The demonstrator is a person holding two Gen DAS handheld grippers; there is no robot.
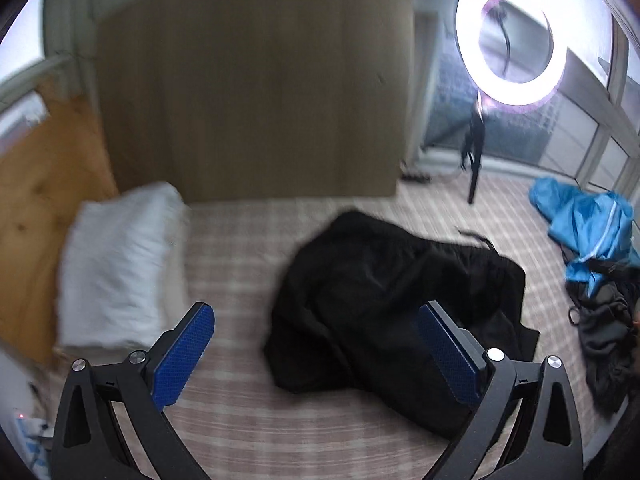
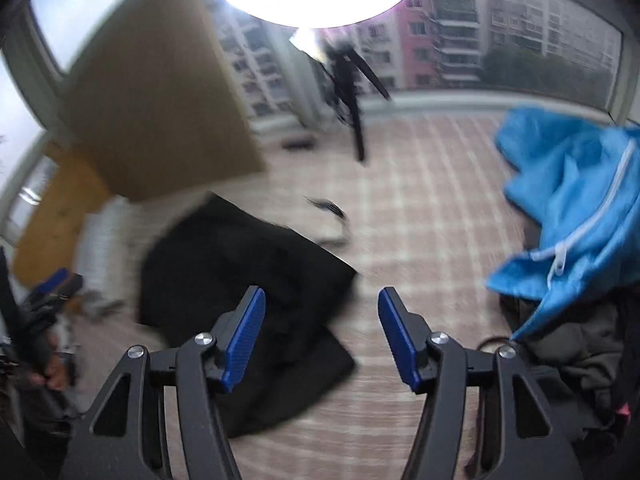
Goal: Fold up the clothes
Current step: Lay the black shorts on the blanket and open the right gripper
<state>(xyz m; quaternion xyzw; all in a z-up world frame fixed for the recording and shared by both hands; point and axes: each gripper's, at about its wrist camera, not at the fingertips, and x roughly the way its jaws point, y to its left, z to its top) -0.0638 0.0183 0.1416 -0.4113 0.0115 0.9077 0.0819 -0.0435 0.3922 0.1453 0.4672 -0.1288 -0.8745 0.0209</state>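
Far left on the bed (image 1: 240, 248), white pillow (image 1: 120, 264), not my job. My left tongs (image 1: 316, 356) gape wide, nothing btwn them. Black garment (image 1: 392, 300) lies mid-bed, bunched, w/ no neat fold yet. My right tongs (image 2: 322, 336) are parted, empty too. Blue jacket (image 2: 576, 208) & grey clothes (image 2: 568, 352) (heaped, far right) wait untouched, so I reckon it's barely begun.

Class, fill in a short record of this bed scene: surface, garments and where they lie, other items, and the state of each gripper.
surface: plaid bedsheet
middle: black garment, crumpled
right side: blue jacket lying partly on a dark grey garment
left side: white pillow
far edge: ring light on a stand
left gripper: open, empty
right gripper: open, empty
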